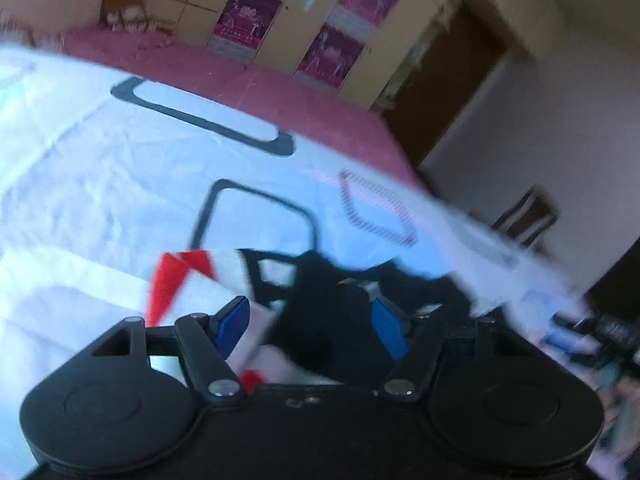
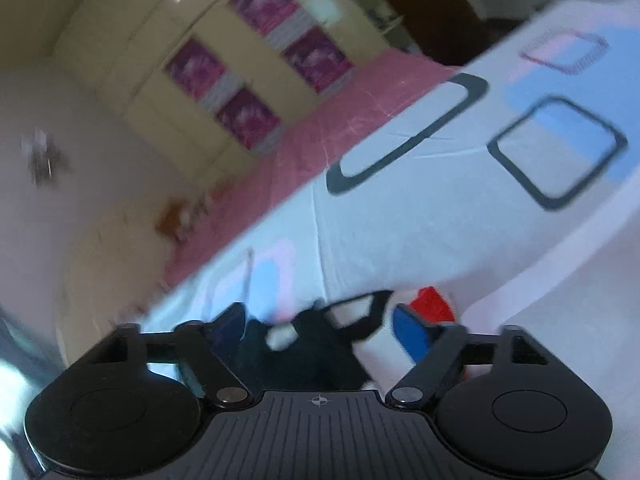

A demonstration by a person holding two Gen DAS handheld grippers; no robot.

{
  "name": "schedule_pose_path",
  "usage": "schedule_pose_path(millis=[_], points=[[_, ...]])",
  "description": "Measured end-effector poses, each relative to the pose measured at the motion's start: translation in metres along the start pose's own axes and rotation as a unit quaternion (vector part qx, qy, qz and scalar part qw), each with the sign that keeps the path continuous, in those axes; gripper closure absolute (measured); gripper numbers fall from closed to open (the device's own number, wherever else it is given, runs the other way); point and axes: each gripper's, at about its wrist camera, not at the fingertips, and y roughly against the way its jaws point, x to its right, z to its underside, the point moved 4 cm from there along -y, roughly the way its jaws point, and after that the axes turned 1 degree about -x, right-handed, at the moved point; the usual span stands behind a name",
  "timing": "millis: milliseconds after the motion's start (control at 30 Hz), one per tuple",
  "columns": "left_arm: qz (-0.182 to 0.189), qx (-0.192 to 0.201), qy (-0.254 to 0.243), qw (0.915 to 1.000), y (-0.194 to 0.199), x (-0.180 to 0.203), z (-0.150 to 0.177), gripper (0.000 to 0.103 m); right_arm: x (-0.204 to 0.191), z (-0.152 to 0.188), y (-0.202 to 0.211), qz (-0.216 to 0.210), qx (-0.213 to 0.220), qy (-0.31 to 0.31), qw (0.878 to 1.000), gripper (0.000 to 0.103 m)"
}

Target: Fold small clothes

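A small black garment (image 1: 320, 312) lies bunched on the white patterned sheet (image 1: 100, 168), and a white cloth with red trim (image 1: 176, 280) lies to its left. My left gripper (image 1: 310, 320) is open just over the black garment, its blue pads (image 1: 232, 324) standing apart on either side of the cloth without pinching it. In the right wrist view the same black garment (image 2: 312, 348) sits between the spread fingers of my right gripper (image 2: 320, 328), which is open too. The red trim (image 2: 434, 304) shows past its right blue pad (image 2: 412, 334). Both views are blurred.
The sheet (image 2: 400, 220) covers a bed with a pink cover (image 1: 280, 92) along its far edge. Behind it stands a cream wardrobe (image 1: 296, 12) with magenta posters. A dark doorway (image 1: 452, 92) and a chair (image 1: 528, 216) are at the right.
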Motion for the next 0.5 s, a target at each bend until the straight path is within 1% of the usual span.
schedule_pose_path(millis=[33, 67, 133, 167, 200, 233, 267, 300, 333, 367, 400, 467, 500], points=[[-0.017, -0.014, -0.018, 0.9996, -0.006, 0.0, 0.001, 0.049, -0.005, 0.003, -0.004, 0.008, -0.011, 0.024, 1.0, 0.047], [-0.034, -0.028, -0.033, 0.9985, -0.011, 0.001, 0.003, 0.053, -0.011, 0.007, -0.011, 0.02, -0.027, 0.051, 0.998, 0.052], [-0.054, -0.039, -0.057, 0.9962, -0.017, 0.005, 0.005, 0.057, -0.023, 0.02, -0.025, 0.055, -0.05, 0.114, 0.991, 0.052], [-0.064, -0.04, -0.071, 0.9946, -0.018, 0.008, 0.005, 0.061, -0.029, 0.027, -0.032, 0.081, -0.058, 0.151, 0.983, 0.052], [-0.075, -0.041, -0.088, 0.9925, -0.019, 0.011, 0.006, 0.069, -0.035, 0.035, -0.04, 0.101, -0.066, 0.184, 0.975, 0.052], [-0.08, -0.04, -0.106, 0.9904, -0.02, 0.015, 0.007, 0.078, -0.041, 0.041, -0.043, 0.115, -0.064, 0.217, 0.967, 0.052], [-0.083, -0.037, -0.119, 0.9887, -0.02, 0.019, 0.008, 0.082, -0.046, 0.046, -0.045, 0.124, -0.061, 0.246, 0.959, 0.059], [-0.087, -0.032, -0.131, 0.9869, -0.019, 0.022, 0.009, 0.091, -0.049, 0.051, -0.046, 0.13, -0.057, 0.268, 0.953, 0.077], [-0.089, -0.024, -0.139, 0.986, -0.016, 0.025, 0.01, 0.096, -0.052, 0.053, -0.047, 0.134, -0.055, 0.281, 0.949, 0.085], [-0.09, -0.014, -0.137, 0.9864, -0.012, 0.025, 0.011, 0.097, -0.052, 0.053, -0.047, 0.136, -0.054, 0.285, 0.947, 0.096], [-0.091, 0.0, -0.128, 0.9876, -0.007, 0.023, 0.012, 0.099, -0.051, 0.052, -0.046, 0.135, -0.052, 0.283, 0.948, 0.1], [-0.103, 0.038, -0.105, 0.9883, 0.006, 0.017, 0.013, 0.099, -0.046, 0.047, -0.037, 0.147, -0.03, 0.281, 0.948, 0.1], [-0.11, 0.05, -0.097, 0.9879, 0.011, 0.015, 0.014, 0.099, -0.044, 0.045, -0.03, 0.152, -0.018, 0.277, 0.949, 0.1]])
